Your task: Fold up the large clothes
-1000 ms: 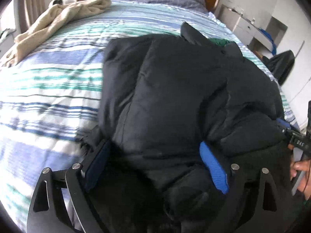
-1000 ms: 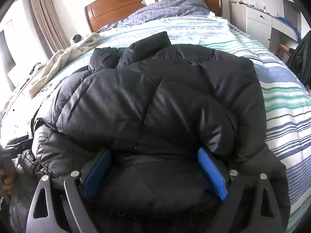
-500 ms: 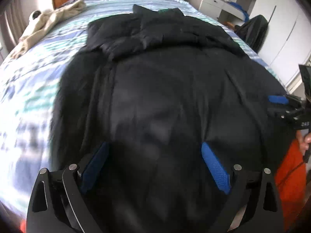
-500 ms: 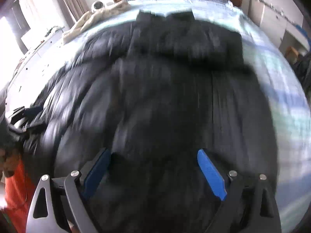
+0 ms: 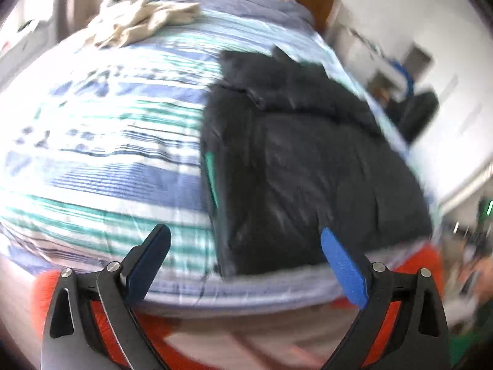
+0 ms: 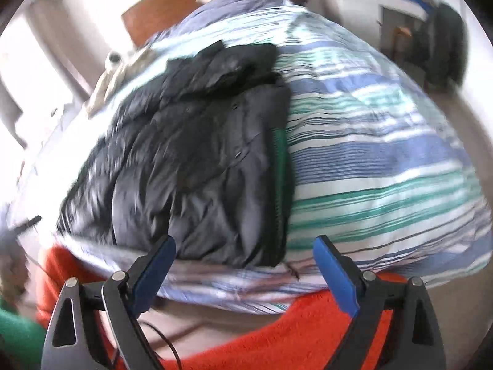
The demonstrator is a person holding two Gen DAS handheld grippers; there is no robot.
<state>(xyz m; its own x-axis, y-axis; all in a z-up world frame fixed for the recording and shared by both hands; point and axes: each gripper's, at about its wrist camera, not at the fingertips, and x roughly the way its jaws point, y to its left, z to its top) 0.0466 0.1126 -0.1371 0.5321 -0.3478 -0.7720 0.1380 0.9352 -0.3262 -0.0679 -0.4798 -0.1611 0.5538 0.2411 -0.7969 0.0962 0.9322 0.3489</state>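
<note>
Both views were motion-blurred — the black puffer jacket (image 5: 295, 160) (image 6: 203, 166) lay mid-frame on the striped duvet (image 5: 117, 141) (image 6: 369, 154); left gripper (image 5: 245, 242) and right gripper (image 6: 245, 254) stood spread, holding nothing.

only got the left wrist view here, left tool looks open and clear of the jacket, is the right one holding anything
Observer: No. The right tool is open, with nothing between its fingers.
Operator: is it touching the jacket
Observer: It does not look so. In the right wrist view the jacket lies on the bed ahead of the tool, with its hem near the foot edge.
Operator: anything dangling near it
Observer: Yes, a thin black cable curves down below its left finger.
</note>
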